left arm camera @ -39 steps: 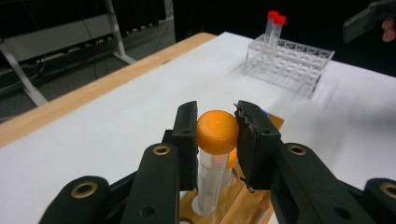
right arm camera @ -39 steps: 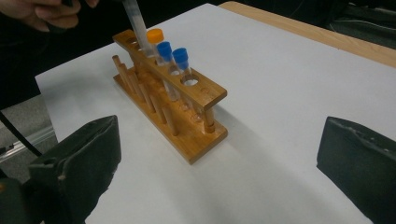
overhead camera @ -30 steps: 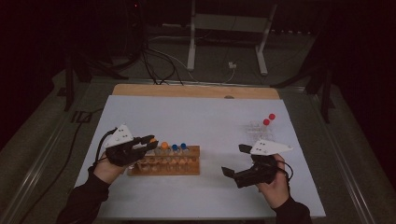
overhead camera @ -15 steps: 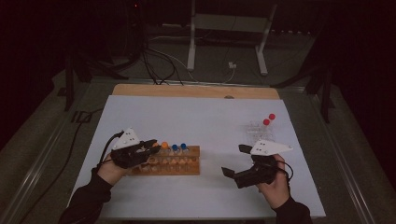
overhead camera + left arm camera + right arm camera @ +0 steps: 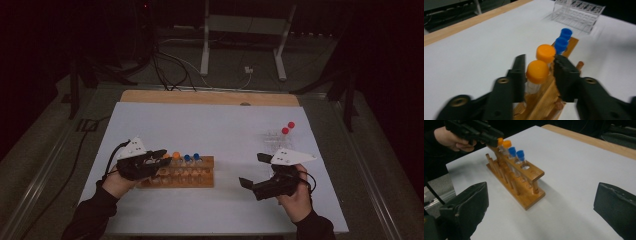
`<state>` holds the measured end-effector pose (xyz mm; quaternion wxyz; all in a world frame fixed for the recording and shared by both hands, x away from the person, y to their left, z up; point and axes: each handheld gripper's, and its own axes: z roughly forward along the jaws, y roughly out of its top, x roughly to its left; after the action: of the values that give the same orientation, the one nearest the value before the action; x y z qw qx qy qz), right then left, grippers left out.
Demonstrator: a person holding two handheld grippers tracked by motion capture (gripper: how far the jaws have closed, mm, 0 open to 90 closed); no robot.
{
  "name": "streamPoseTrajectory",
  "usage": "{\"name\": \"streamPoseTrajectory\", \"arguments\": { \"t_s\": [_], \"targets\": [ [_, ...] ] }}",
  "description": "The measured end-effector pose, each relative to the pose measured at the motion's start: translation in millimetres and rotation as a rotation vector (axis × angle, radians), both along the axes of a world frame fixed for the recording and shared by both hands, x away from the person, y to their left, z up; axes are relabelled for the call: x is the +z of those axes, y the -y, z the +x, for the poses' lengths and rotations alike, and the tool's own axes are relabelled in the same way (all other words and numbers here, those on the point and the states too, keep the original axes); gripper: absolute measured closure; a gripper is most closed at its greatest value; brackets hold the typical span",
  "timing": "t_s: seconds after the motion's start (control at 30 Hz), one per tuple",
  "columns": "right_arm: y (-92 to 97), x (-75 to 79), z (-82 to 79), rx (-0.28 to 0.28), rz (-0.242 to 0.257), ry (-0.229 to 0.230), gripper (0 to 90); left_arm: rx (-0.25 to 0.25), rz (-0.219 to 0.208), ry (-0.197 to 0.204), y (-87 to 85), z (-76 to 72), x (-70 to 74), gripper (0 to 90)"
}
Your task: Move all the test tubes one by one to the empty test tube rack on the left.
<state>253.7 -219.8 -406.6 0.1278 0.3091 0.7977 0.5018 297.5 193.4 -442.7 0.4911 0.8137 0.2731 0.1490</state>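
The left gripper (image 5: 537, 72) sits at the left end of the wooden rack (image 5: 192, 178), which stands near the front edge of the worktop (image 5: 210, 120), left of its middle. Its jaws have just been opening, and the first orange-capped tube (image 5: 537, 72) stands between them in the rack's end hole. In the left gripper view one pad lies close against the cap's side while the other stands off with a clear gap, so the jaws are parted a little around the tube and not pressing on it.

Behind that tube along the rack comes a second orange-capped tube (image 5: 545, 53), then two blue-capped tubes (image 5: 561, 44), all upright in their holes. From the right gripper view the rack's last hole past the blue caps shows open.

The right gripper (image 5: 260, 170) is held above the worktop toward the front right corner, well apart from the rack, with its jaws spread wide and nothing between them; the right gripper view looks past them at the rack and at the left hand (image 5: 455, 138) beyond.

A clear plastic rack (image 5: 276, 136) stands near the right edge of the worktop, farther back, with two red-capped tubes (image 5: 288, 128) in it. Faint marks run along its top in the left gripper view, too blurred to read. No brand or label can be read on the tubes or the wooden rack.
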Motion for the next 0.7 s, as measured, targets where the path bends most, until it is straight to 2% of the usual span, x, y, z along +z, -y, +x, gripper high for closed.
{"name": "streamPoseTrajectory", "arguments": {
  "t_s": [0.07,0.13,0.2,0.3,0.37,0.43,0.5,0.57,0.7],
  "targets": [
    [4.7,3.5,1.4,-0.008,0.009,0.01,0.0,-0.02,-0.026,0.011,-2.1,-3.5,2.1,51.5],
    [11.7,8.1,3.6,-0.023,0.015,0.027,0.0,-0.018,-0.034,0.017,-3.1,-7.2,4.0,40.7],
    [20.6,12.7,6.7,-0.047,0.024,0.049,0.0,-0.025,-0.044,0.017,-4.5,-12.5,5.8,33.8],
    [35.3,17.6,13.4,-0.092,0.015,0.079,0.0,-0.023,-0.035,0.006,-5.3,-18.7,7.0,23.4],
    [44.7,18.3,18.9,-0.129,-0.003,0.095,0.0,-0.036,-0.053,-0.013,-6.8,-22.9,7.3,16.6],
    [54.1,17.7,24.6,-0.166,-0.007,0.096,0.0,-0.041,-0.063,-0.015,-8.4,-26.6,7.7,12.9],
    [62.2,15.8,29.9,-0.226,-0.023,0.104,0.0,-0.049,-0.077,-0.02,-10.0,-30.1,8.6,7.7],
    [70.1,14.1,36.3,-0.278,-0.021,0.09,0.0,-0.057,-0.092,-0.02,-11.6,-32.2,9.6,2.5],
    [82.8,4.9,51.9,-0.358,-0.035,0.058,0.4,-0.055,-0.115,-0.017,-14.8,-35.3,10.7,1.8]
  ]
}}
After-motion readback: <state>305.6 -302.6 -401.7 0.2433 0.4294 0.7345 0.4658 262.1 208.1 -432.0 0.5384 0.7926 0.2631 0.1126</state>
